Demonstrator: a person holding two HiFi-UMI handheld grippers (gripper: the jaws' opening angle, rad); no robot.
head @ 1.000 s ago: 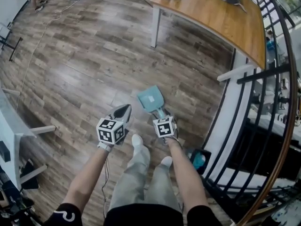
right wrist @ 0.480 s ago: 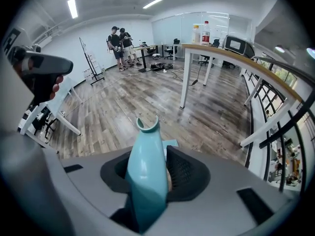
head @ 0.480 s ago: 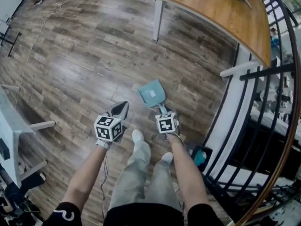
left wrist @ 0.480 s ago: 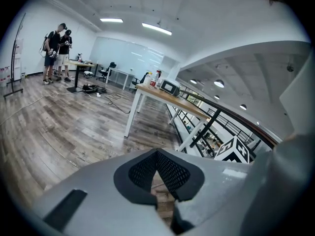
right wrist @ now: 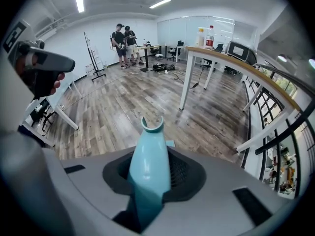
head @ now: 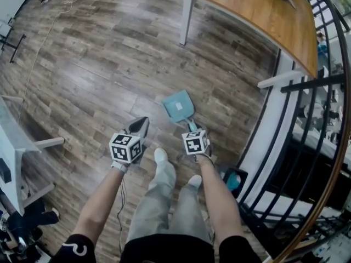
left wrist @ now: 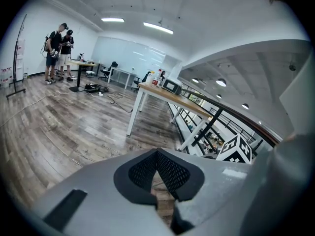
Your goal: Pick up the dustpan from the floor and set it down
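A teal dustpan [head: 178,106] lies flat on the wooden floor, its handle pointing back toward me. My right gripper [head: 192,130] points steeply down at that handle. In the right gripper view the teal handle [right wrist: 149,151] fills the gap between the pads. The right gripper [right wrist: 150,163] has just been closing its jaws and is now shut on the handle. My left gripper [head: 143,124] hovers left of the dustpan, apart from it. In its own view the left gripper [left wrist: 157,155] is shut, with nothing between the pads.
A wooden table [head: 258,15] on white legs stands at the back right. A black railing [head: 285,147] runs along the right. A white frame [head: 33,147] stands at the left and a cable [head: 49,37] crosses the far floor. My feet [head: 160,158] are just behind the grippers.
The left gripper has sunk slightly beside the dustpan. The right gripper has stayed over the handle, and the dustpan has not shifted on the floor.
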